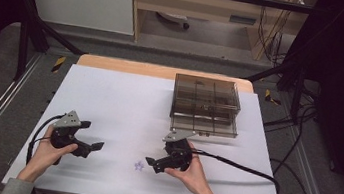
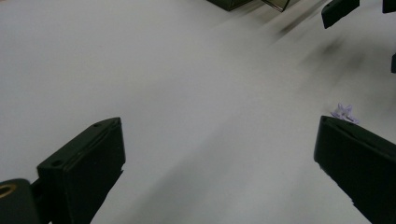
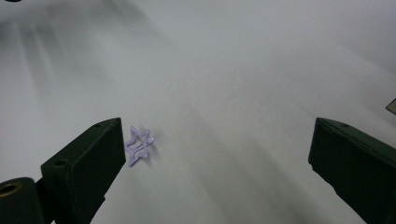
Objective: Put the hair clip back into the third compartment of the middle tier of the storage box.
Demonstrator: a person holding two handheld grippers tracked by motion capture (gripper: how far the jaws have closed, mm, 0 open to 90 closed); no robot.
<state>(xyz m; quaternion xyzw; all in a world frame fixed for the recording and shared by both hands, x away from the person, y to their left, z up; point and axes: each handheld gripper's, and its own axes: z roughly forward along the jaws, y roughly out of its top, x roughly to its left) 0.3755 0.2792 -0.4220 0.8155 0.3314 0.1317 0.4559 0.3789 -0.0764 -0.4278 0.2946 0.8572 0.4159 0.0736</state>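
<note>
You are in the approach to a pick: your right gripper (image 1: 155,164) sits low over the tabletop (image 1: 109,99), aimed at the small lilac star (image 1: 139,165), which lies flat on the white sheet near your edge, between your two hands. In the right gripper view the jaws stand wide apart and hold nothing; the star (image 3: 138,145) lies just beside the tip of the left-hand jaw, perhaps touching it, well off the midline. The next move probably calls for sliding that gripper sideways until the star sits between both jaws, then lowering and closing gently, since the thing is thin and flat. Your left gripper (image 1: 95,146) rests apart, also wide open and empty, the star (image 2: 344,112) showing past one jaw. The box (image 1: 204,105) stands beyond, likely the destination.
</note>
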